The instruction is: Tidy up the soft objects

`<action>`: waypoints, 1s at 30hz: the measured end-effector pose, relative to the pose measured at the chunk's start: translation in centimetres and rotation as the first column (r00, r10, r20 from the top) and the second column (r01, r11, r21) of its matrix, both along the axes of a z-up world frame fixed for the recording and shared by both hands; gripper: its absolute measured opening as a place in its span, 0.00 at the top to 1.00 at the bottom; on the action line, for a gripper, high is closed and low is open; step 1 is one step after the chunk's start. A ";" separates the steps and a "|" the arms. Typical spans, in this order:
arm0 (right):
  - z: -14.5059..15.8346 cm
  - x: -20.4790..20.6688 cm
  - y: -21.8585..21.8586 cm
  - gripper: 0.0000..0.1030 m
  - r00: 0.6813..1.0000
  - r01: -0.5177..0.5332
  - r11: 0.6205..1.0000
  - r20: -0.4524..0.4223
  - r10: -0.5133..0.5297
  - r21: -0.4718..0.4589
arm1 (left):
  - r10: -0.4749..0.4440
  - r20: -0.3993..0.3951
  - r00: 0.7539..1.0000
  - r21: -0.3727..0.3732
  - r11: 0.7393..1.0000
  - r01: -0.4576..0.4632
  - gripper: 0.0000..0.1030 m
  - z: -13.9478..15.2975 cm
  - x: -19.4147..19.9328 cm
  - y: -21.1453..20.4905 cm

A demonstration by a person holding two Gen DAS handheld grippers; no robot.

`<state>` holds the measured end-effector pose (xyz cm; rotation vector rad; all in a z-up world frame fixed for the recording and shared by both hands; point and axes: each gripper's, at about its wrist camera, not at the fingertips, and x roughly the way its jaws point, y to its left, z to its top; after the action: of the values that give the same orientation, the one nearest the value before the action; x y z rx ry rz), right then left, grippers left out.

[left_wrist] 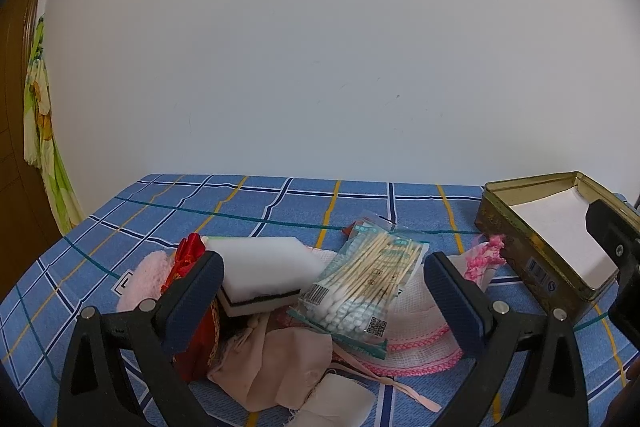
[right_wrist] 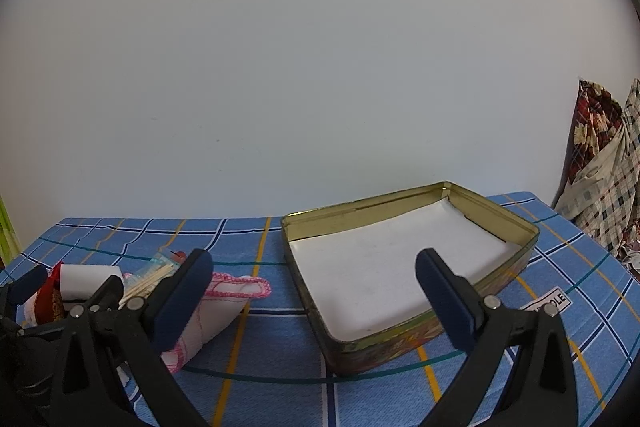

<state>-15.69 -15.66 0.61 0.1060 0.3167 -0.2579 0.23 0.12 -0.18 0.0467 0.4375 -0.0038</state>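
Observation:
A pile of soft things lies on the blue checked cloth (left_wrist: 280,203): a white sponge with a dark base (left_wrist: 260,271), a bag of cotton swabs (left_wrist: 360,287), a white cloth with pink trim (left_wrist: 416,339), a beige cloth (left_wrist: 280,359), a red pouch (left_wrist: 188,259) and a pink fluffy piece (left_wrist: 144,279). My left gripper (left_wrist: 324,291) is open just above and around the pile, empty. An open gold tin (right_wrist: 404,267) with a white liner stands to the right. My right gripper (right_wrist: 316,291) is open over the tin's near edge, empty.
A white wall rises behind the table. A green patterned curtain (left_wrist: 40,131) hangs at the far left. Patterned fabrics (right_wrist: 600,171) are heaped beyond the table's right edge. A small white label (right_wrist: 548,303) lies on the cloth beside the tin.

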 end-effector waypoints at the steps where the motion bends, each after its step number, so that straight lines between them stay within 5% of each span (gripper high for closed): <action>1: 0.0 0.0 0.0 0.00 1.000 0.000 1.000 0.000 0.000 0.000 | -0.001 0.000 1.000 0.000 1.000 0.001 0.01 0.0 0.0 0.0; 30: 0.1 0.1 0.8 0.00 1.000 -0.009 1.000 0.002 0.009 -0.007 | 0.009 -0.009 1.000 0.030 1.000 -0.009 0.01 0.0 0.2 0.6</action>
<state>-15.56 -14.87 0.68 0.0975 0.3145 -0.2498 0.39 0.72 -0.22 0.0743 0.4473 0.0112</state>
